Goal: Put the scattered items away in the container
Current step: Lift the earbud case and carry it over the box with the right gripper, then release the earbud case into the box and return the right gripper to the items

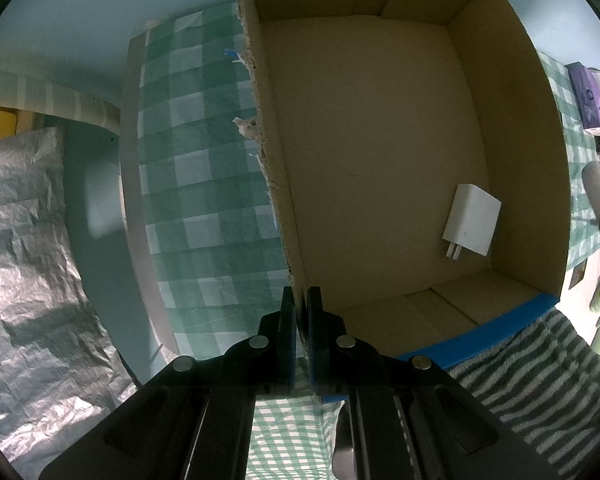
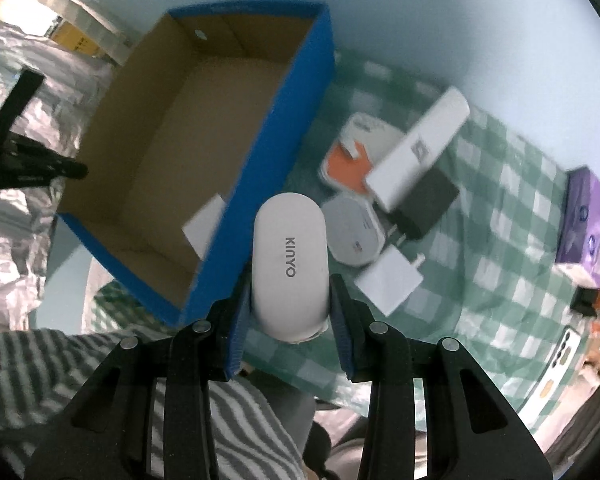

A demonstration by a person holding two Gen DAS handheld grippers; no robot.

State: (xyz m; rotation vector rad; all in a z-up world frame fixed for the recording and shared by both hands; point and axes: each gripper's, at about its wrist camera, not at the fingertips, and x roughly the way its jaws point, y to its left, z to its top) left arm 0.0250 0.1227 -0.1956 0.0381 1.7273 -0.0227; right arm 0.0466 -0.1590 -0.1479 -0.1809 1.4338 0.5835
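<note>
Left tongs point(image 1: 301, 300): pinching the torn side wall of the cardboard box point(image 1: 276, 168), jaws nearly together with the wall between them.

Right tongs point(image 2: 290, 292): gripping a white oval case point(image 2: 288, 264) marked KINYO, holding it above the green checked cloth point(image 2: 492, 248) on the counter, just beside the box's blue outer wall point(image 2: 268, 160).

Box interior: holding one white charger point(image 1: 473, 225), lying flat near the right wall, prongs pointing at the near end.

Still lying on the cloth: a white long box point(image 2: 420, 148), a black adapter point(image 2: 426, 206), a white plug point(image 2: 390, 280), a round grey-white piece point(image 2: 352, 232), and an orange-and-white item point(image 2: 354, 156), possibly a packet; motion blur is obscuring detail.
</note>
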